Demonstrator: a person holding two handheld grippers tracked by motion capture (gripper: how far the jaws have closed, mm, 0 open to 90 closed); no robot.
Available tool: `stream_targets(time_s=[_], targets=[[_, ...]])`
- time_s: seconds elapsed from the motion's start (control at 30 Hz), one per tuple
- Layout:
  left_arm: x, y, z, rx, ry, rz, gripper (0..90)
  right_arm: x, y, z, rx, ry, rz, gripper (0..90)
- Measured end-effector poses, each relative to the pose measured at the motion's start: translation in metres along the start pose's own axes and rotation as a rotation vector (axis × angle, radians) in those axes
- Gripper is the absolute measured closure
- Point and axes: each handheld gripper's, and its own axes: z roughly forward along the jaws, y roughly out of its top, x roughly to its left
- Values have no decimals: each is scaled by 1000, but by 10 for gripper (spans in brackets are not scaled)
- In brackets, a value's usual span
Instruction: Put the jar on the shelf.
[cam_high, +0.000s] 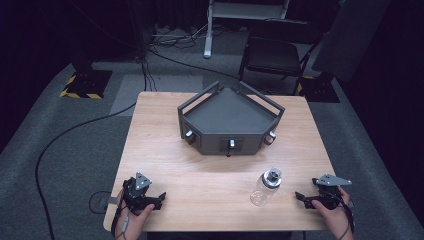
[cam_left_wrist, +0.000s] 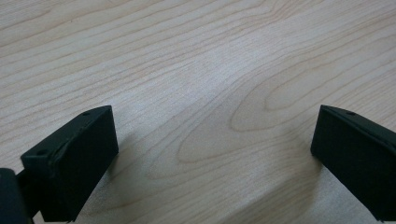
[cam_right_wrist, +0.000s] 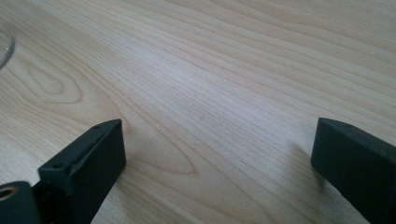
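A clear plastic bottle (cam_high: 265, 187) with a silver cap stands on the wooden table (cam_high: 165, 150), right of centre near the front. My left gripper (cam_high: 156, 199) rests at the front left corner, jaws wide apart over bare wood (cam_left_wrist: 210, 116). At the front right, my right gripper (cam_high: 301, 198) lies open a short way right of the bottle, nothing between its jaws. In the right gripper view a curved sliver of the bottle (cam_right_wrist: 4, 49) shows at the left edge.
A dark grey five-sided tray (cam_high: 227, 112) with rails and front knobs sits at the table's back centre. Beyond the table stand a black chair (cam_high: 275, 55) and stand bases on the carpet; a cable (cam_high: 65, 140) runs along the floor at left.
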Motion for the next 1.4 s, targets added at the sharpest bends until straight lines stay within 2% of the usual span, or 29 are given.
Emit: stream_targets(time_s=[0.73, 0.87, 0.93, 0.97, 1.0, 1.4], targets=[[0, 0, 0, 3, 5, -3, 5, 0, 4, 4, 6, 3, -3, 20], [0, 1, 1, 5, 5, -7, 4, 1, 4, 3, 3, -1, 0, 29], [0, 2, 1, 4, 5, -3, 4, 1, 3, 2, -6, 12, 13, 40], [0, 2, 2, 5, 5, -2, 4, 2, 2, -2, -36, 28, 39, 40], [0, 2, 2, 5, 5, -2, 4, 3, 2, -5, -47, 24, 39, 42], [-1, 4, 3, 4, 9, -6, 4, 14, 13, -37, -123, 11, 10, 46]])
